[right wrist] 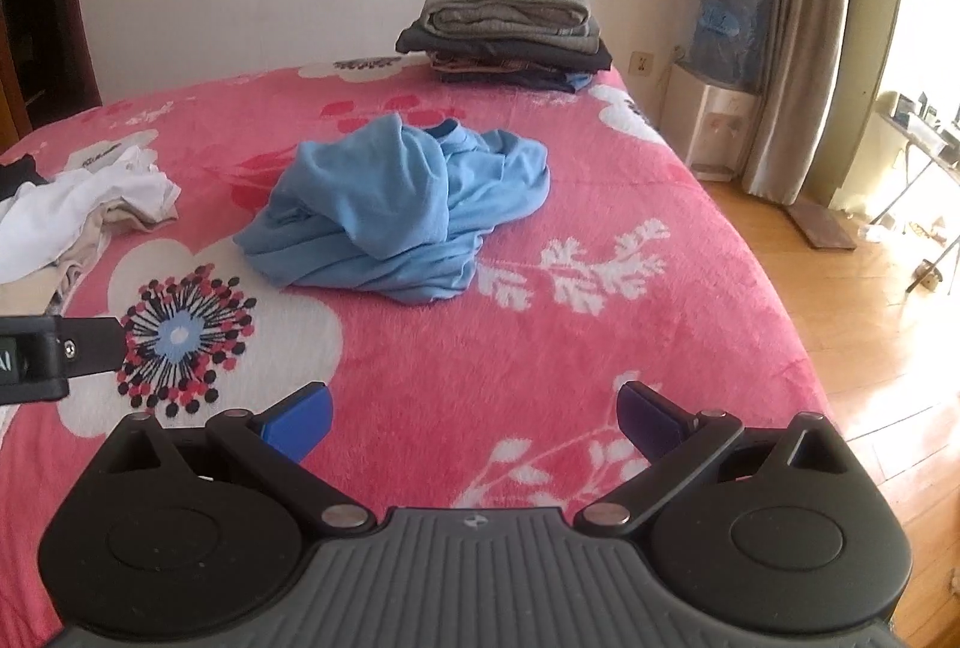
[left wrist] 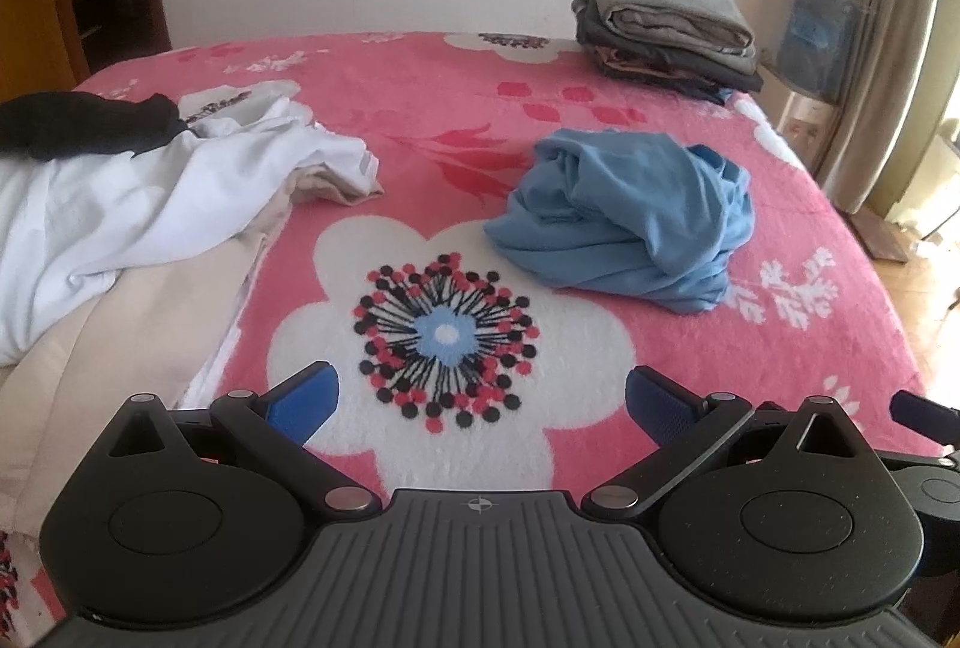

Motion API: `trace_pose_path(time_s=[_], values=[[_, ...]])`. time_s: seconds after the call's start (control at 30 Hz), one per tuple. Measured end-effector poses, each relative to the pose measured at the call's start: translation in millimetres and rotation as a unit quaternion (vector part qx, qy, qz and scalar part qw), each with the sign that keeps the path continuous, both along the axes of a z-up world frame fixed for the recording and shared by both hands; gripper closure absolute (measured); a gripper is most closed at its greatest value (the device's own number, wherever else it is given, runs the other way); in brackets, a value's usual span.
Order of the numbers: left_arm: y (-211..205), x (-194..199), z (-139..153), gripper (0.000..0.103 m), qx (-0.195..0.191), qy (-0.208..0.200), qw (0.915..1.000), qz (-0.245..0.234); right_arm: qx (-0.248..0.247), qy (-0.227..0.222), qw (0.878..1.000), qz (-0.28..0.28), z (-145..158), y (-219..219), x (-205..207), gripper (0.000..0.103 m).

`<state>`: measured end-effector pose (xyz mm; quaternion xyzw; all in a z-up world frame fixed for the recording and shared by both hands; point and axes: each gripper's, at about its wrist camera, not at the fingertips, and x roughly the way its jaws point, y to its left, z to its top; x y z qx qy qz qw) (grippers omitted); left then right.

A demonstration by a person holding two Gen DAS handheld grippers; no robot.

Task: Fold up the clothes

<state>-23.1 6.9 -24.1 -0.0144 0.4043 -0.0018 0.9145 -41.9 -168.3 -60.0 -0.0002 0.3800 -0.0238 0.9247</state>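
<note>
Here both the left gripper and right gripper gape empty above the bed, the blue shirt crumpled mid-bed.

I am reading almost nothing here. In the right wrist view, a black device is poking in at the left edge, and its small label is showing the letters "AI", cut off by the frame, so I cannot tell if more is standing before them. On the white cloth near the bed's left edge, a dark printed line is showing, and the same print is appearing in the left wrist view, but it is staying too small and blurred for me to read. The blue bag by the wall is carrying a marking I cannot make out.
</note>
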Motion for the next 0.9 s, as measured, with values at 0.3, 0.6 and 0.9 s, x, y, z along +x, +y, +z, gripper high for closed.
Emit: trace_pose_path(time_s=[0.3,0.6,0.9], values=[[0,-4,0,0.0,0.007,-0.007,0.9998,0.017,0.0,0.016,1.0,0.002,-3,1,2,0.0],[-1,-6,2,0.0,0.018,-0.019,0.9995,0.019,0.005,0.02,1.0,0.002,-3,1,2,0.0],[5,-7,-8,0.0,-0.035,-0.006,0.9994,0.0,0.006,0.019,1.0,0.003,-2,2,1,0.0]])
